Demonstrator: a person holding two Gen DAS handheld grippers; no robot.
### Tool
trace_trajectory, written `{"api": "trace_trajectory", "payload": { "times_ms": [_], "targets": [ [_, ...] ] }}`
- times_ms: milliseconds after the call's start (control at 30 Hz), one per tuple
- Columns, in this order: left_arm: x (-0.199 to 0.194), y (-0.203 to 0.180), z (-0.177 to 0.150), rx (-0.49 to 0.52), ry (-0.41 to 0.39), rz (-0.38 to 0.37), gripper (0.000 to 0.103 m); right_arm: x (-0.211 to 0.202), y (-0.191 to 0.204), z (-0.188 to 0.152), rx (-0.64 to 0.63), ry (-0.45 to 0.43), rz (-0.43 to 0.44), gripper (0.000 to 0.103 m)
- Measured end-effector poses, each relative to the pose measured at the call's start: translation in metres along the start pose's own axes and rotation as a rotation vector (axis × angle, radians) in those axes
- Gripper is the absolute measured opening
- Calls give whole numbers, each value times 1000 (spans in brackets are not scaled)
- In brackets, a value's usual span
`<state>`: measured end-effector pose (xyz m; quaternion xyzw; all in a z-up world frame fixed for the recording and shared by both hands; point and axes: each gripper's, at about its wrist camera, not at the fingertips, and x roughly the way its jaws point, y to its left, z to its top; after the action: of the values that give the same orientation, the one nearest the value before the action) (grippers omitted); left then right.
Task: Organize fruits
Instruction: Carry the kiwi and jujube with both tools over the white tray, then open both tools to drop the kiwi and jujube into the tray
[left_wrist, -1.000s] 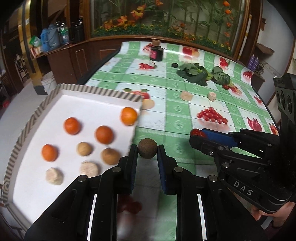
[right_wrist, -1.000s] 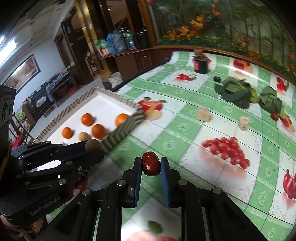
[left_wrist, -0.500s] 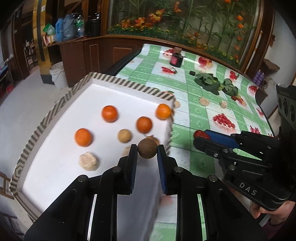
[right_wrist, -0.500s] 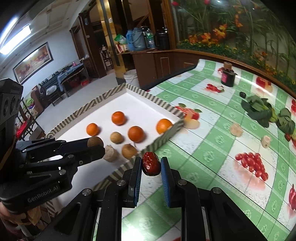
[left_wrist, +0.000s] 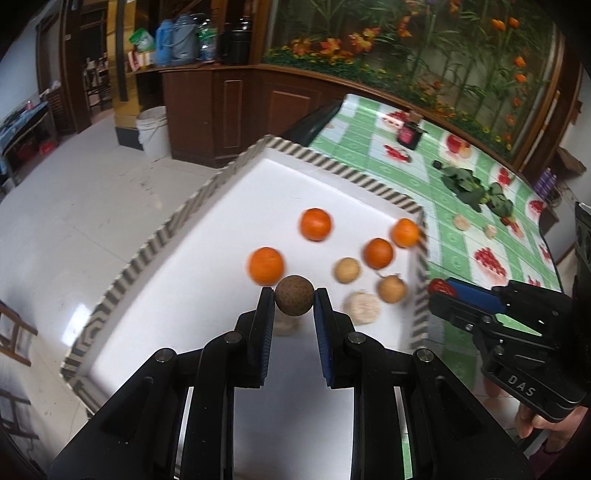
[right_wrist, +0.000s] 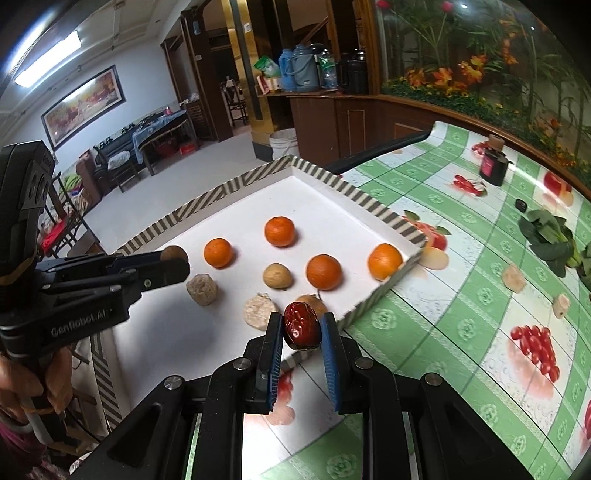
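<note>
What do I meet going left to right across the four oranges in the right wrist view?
Left orange → far orange → middle orange → orange by the tray's right wall.

My left gripper's brown ball (left_wrist: 294, 301) hides most of a pale fruit (left_wrist: 285, 326) behind my fingers. In the left wrist view the oranges (left_wrist: 315, 224) smear with motion. My red date (right_wrist: 301, 325) covers part of a brown fruit (right_wrist: 309, 299). The leafy greens (right_wrist: 550, 242) run off the right edge.
</note>
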<state>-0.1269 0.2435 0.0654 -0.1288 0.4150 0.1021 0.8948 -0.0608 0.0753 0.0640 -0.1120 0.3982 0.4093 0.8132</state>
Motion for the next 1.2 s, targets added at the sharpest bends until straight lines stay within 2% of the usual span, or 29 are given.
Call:
{"api": "trace_trajectory", "payload": {
  "times_ms": [533,867,1100,1133,1200],
  "targets": [
    [23,40,0,-48,50,101,21,51,39,29,-74,49,102,20],
    [33,43,4,-57,69,105,21,85,45,38,-88,101,93,20],
    [37,43,3,-61,82,105,21,92,39,37,-54,118,109,22],
    [38,42,3,-61,84,104,24,92,40,37,-54,118,112,23],
    [37,42,3,-66,84,101,36,90,40,36,-53,120,116,27]
  ]
}}
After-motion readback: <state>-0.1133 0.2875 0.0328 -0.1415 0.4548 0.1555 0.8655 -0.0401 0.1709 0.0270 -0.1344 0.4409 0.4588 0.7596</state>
